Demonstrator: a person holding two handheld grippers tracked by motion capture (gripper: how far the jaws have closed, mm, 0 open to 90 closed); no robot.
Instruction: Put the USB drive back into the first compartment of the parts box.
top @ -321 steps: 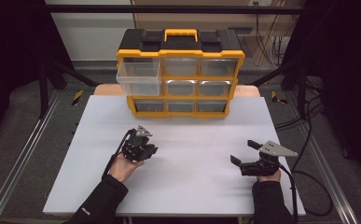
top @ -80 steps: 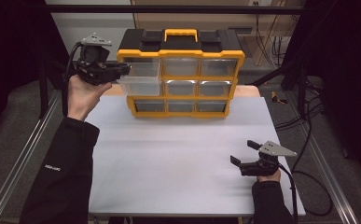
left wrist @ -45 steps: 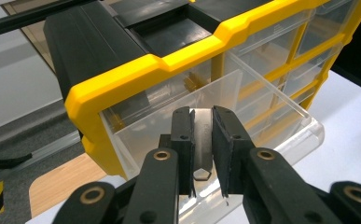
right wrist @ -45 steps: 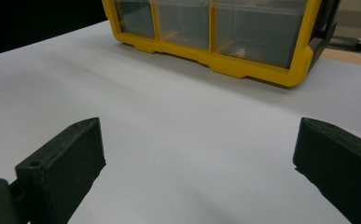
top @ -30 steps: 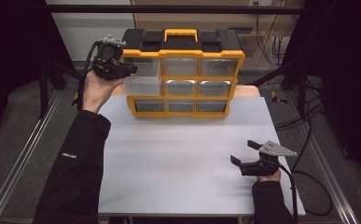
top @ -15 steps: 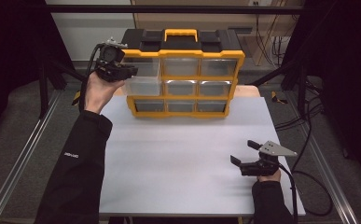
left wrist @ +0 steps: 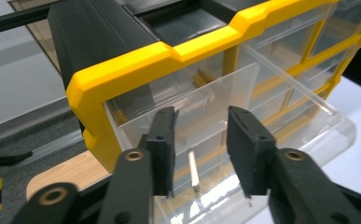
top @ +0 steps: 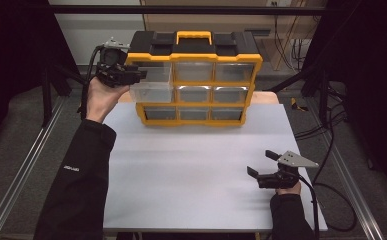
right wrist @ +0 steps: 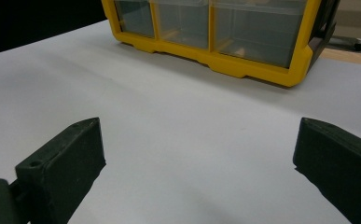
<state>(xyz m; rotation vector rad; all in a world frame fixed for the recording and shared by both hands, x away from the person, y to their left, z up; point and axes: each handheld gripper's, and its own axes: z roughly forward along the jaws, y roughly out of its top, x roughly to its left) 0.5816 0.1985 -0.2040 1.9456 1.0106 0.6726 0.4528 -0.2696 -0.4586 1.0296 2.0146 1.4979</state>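
Observation:
A yellow and black organizer point(top: 196, 55) with clear drawers stands at the back of the white table point(top: 191, 170). Its upper left drawer point(top: 153, 90) is pulled out. My left gripper point(top: 140, 75) is held up at that corner. In the left gripper view its jaws point(left wrist: 201, 121) have just been opening and stand apart in front of the clear drawer point(left wrist: 299, 126), with no pad pressing on it. A small pale piece point(left wrist: 193, 170) lies inside. My right gripper point(top: 259, 162) rests open at the front right, jaws wide point(right wrist: 199, 135) over bare table.
Metal rails run along both sides of the table, and cables lie on the floor to the right point(top: 331, 135). A wooden board point(left wrist: 61, 172) sticks out under the organizer. The organizer's lower row point(right wrist: 243, 32) faces the right gripper across open table.
The left hand has risen from the table to the organizer's upper left corner and in the last second barely shifted there. The right gripper has kept still.

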